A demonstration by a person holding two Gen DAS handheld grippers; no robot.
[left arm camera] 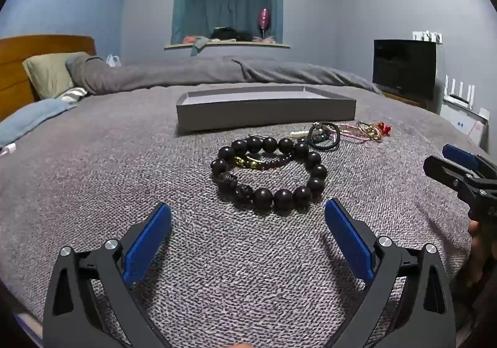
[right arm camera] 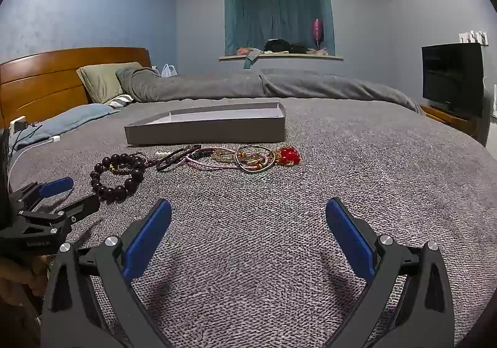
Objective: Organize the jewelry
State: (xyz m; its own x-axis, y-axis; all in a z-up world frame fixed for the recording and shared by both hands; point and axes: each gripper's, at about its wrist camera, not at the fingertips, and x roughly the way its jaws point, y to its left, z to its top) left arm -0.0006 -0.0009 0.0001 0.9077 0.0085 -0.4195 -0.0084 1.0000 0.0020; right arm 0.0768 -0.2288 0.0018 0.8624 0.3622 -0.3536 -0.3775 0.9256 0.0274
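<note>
So the big dark bead bracelet (left arm camera: 268, 172) lay flat on the bed (left arm camera: 93, 180) just ahead of the left gripper (left arm camera: 247, 213), fingers spread wide and empty, way closer than the equally spread right gripper (right arm camera: 248, 208).

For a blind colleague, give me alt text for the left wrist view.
The open left gripper hovers over a grey bedspread, facing a black bead bracelet. Beyond lie more bracelets and a grey tray; the right gripper shows at the right edge.
</note>
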